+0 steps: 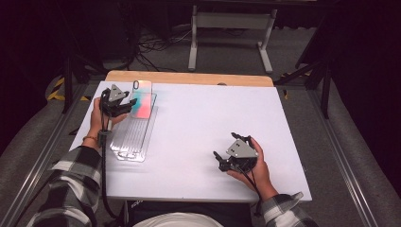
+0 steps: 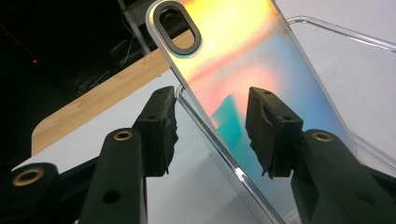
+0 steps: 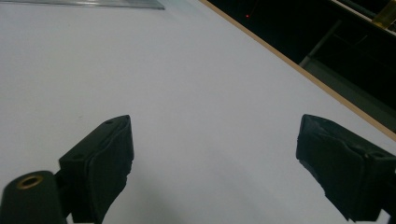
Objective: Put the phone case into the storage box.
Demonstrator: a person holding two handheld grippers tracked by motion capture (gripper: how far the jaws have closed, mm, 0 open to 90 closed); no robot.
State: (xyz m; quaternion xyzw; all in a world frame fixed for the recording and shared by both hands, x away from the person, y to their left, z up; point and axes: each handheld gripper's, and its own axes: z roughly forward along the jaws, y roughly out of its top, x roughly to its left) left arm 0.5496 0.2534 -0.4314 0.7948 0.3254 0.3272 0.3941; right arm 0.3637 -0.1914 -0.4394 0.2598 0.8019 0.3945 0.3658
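Observation:
An iridescent phone [image 1: 143,100] with an oval camera cutout [image 2: 177,28] lies tilted at the far left of the white table, its near end over a clear ribbed plastic tray [image 1: 132,137]. My left gripper [image 1: 128,107] reaches it from the left. In the left gripper view its jaws [image 2: 212,130] straddle the phone's [image 2: 243,60] long silver edge, the left pad [image 2: 161,130] touching that edge and the right pad [image 2: 268,135] on the glossy back. My right gripper [image 1: 218,161] rests near the front right of the table, its jaws [image 3: 215,154] wide open over bare white surface.
The white table top [image 1: 203,118] ends in a wooden strip [image 1: 189,78] at the far side. A curved clear plastic rim [image 2: 327,28] shows beyond the phone. Past the table stand a white metal frame [image 1: 231,28] and floor cables [image 1: 151,47]. Cables trail from both grippers.

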